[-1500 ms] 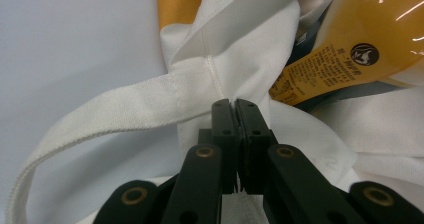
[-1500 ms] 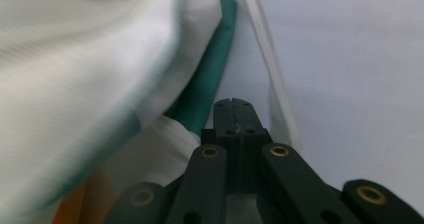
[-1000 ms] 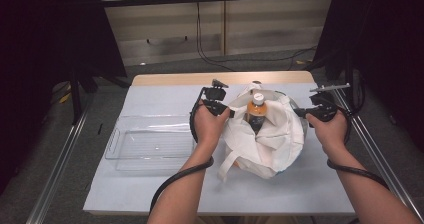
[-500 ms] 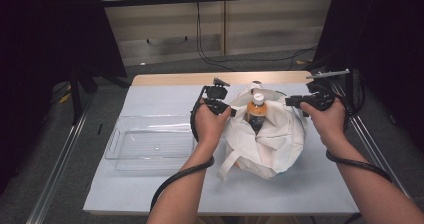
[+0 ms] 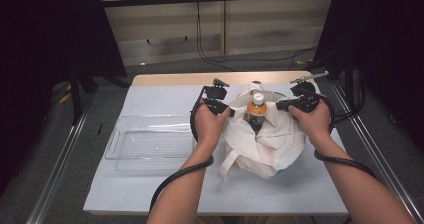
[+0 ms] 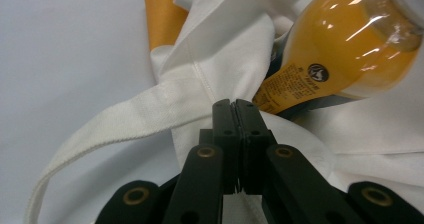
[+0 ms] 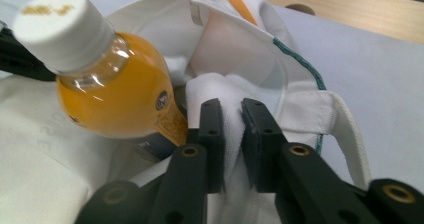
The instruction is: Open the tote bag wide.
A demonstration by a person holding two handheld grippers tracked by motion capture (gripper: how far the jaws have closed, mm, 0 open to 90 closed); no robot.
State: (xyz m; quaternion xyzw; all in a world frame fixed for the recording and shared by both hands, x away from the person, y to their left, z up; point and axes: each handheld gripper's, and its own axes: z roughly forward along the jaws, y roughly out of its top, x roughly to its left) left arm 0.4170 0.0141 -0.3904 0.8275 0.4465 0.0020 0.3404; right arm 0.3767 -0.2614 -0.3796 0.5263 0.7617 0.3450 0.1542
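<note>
R hand [image 5: 314, 118] has shifted back in toward the bag [image 5: 267, 139] vs half a sec ago; right gripper [image 7: 231, 115] jaws just closing, now pinching bag cloth. Left gripper [image 6: 234, 111] clamped on bag's opposite rim. Bottle [image 5: 256, 110] stands upright in bag, cap up, mid-table. Both forearms reach forward, grippers pointing inward.

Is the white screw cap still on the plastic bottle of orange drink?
Yes, the white screw cap sits closed on the plastic bottle of orange drink.
</note>
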